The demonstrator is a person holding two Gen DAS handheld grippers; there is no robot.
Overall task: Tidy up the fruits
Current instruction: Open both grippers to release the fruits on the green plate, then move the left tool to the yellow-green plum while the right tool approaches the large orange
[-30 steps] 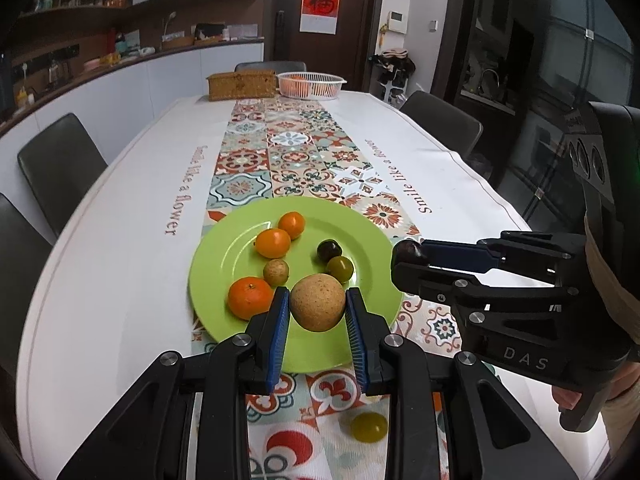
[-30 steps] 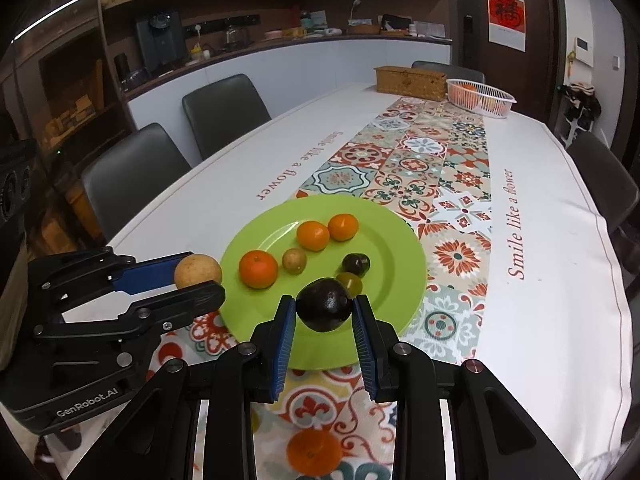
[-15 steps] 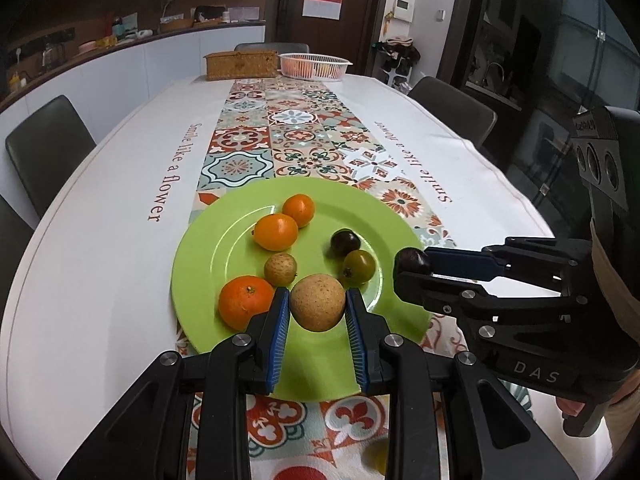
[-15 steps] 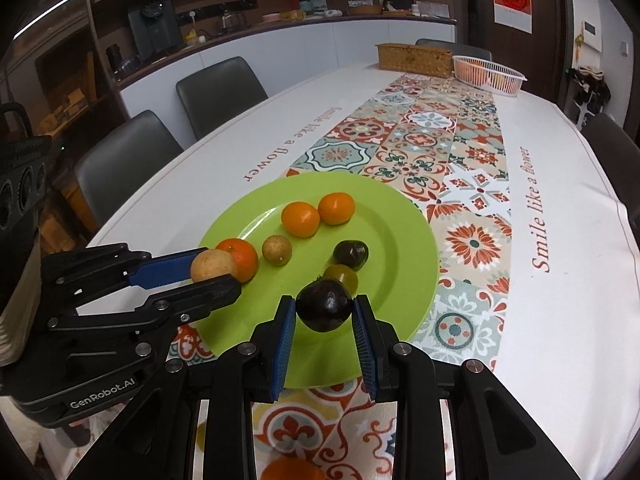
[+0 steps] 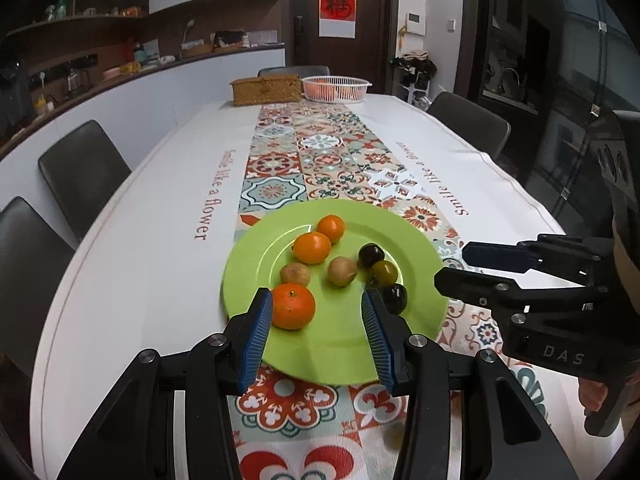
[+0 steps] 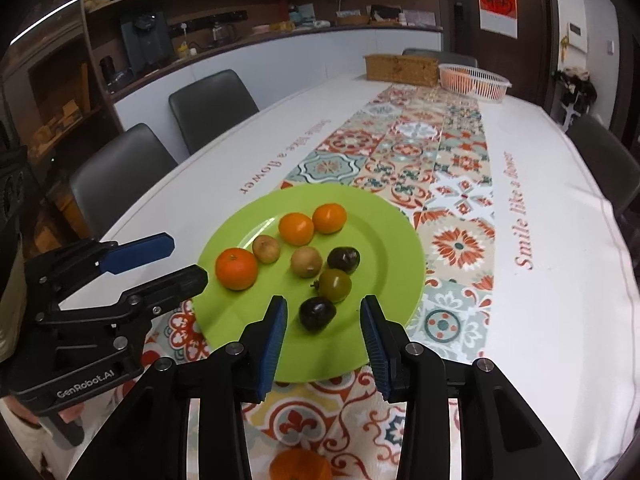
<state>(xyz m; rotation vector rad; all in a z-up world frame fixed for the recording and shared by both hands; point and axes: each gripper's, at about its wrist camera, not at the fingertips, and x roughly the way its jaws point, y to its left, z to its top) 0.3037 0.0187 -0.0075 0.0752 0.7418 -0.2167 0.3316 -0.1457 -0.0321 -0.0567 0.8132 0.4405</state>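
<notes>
A green plate point(image 5: 344, 352) point(image 6: 384, 216) on the patterned runner holds three oranges, two tan fruits, a green fruit point(image 6: 335, 285) and two dark ones. My left gripper point(image 5: 320, 308) is over the plate's near edge, its jaws opening and nothing between the pads. The big orange point(image 5: 293, 306) lies by its left finger and the tan fruit point(image 5: 343, 271) just ahead. My right gripper point(image 6: 324, 306) is opening too. A dark fruit point(image 6: 317, 313) rests on the plate between its pads, touched by neither.
An orange point(image 6: 300, 466) lies on the runner below the right gripper, and a blurred greenish fruit point(image 5: 394, 436) below the left. A wicker box point(image 5: 266, 89) and a white basket point(image 5: 335, 89) stand at the far end. Chairs line both sides.
Both grippers have opened. The tan fruit left the left gripper's pads and now lies on the plate. The dark fruit dropped from the right gripper's pads onto the plate.
</notes>
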